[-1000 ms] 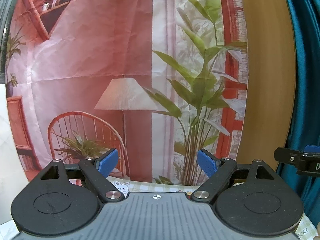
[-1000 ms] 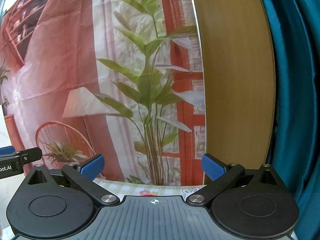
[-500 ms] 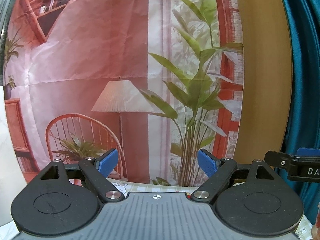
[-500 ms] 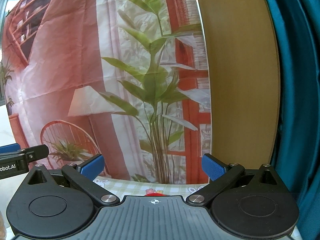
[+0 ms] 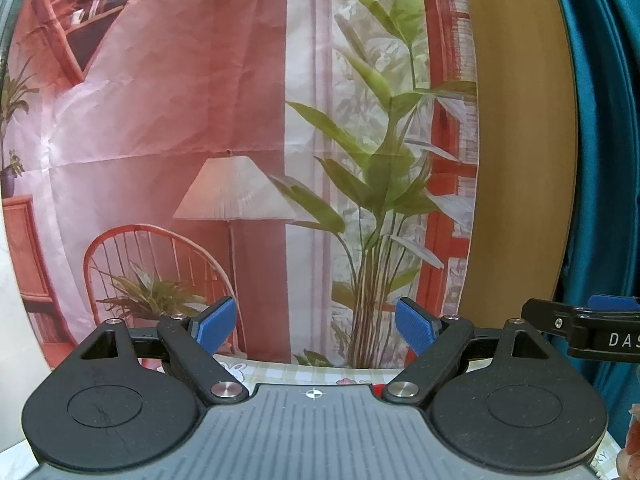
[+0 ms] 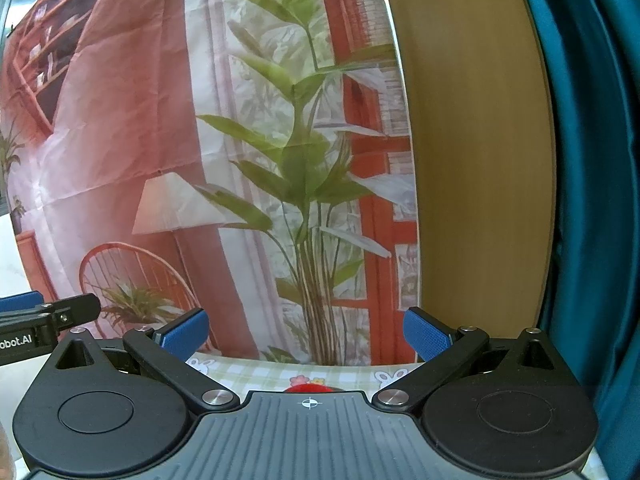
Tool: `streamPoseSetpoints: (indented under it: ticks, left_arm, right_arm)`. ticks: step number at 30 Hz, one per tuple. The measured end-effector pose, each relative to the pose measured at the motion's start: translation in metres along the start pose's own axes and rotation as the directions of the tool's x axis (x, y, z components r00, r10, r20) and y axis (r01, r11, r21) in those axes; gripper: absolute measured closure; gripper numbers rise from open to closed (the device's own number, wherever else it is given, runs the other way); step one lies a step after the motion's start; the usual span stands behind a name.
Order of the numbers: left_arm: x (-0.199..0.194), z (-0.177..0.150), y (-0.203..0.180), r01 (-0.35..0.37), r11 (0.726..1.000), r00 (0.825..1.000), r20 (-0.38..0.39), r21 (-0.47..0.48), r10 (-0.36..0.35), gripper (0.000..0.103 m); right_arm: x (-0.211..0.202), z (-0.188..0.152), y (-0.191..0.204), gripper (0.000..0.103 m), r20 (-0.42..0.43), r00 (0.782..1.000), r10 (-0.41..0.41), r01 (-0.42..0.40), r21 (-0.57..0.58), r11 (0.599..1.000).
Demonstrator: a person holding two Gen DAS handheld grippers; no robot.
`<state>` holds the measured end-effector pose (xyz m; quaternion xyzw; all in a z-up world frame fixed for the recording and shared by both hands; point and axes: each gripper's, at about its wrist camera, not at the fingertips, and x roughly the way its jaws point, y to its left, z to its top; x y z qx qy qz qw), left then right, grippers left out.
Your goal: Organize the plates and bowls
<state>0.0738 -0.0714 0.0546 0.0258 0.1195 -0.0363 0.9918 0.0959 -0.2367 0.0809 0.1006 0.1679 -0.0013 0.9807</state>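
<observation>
No whole plate or bowl shows. My left gripper (image 5: 314, 326) is open and empty, pointing at the printed backdrop above the table's far edge. My right gripper (image 6: 306, 334) is open and empty too. A small red object (image 6: 308, 389) peeks over the right gripper's body on the checked tablecloth (image 6: 256, 372); I cannot tell what it is. A sliver of red (image 5: 376, 390) also shows in the left wrist view. The right gripper (image 5: 580, 330) shows at the right edge of the left view, and the left gripper (image 6: 40, 320) at the left edge of the right view.
A printed fabric backdrop (image 5: 240, 140) with a lamp, chair and plant hangs behind the table. A tan wooden panel (image 6: 480, 160) and a teal curtain (image 6: 592, 200) stand to the right. The tablecloth's far edge (image 5: 280, 368) lies just beyond the fingers.
Both grippers have tilted down slightly, so more of the tablecloth shows and the red object has come into view. Both stay open.
</observation>
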Motion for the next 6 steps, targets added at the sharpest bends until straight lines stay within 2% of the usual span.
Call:
streamPoseSetpoints:
  ticks: [6]
  left_arm:
    - [0.0018,-0.0014,-0.0014,0.010,1.000,1.000,-0.003,0.004,-0.010,0.015]
  right_arm:
    - [-0.0004,-0.0008,0.0007,0.000,-0.003,1.000,-0.002,0.002,0.004,1.000]
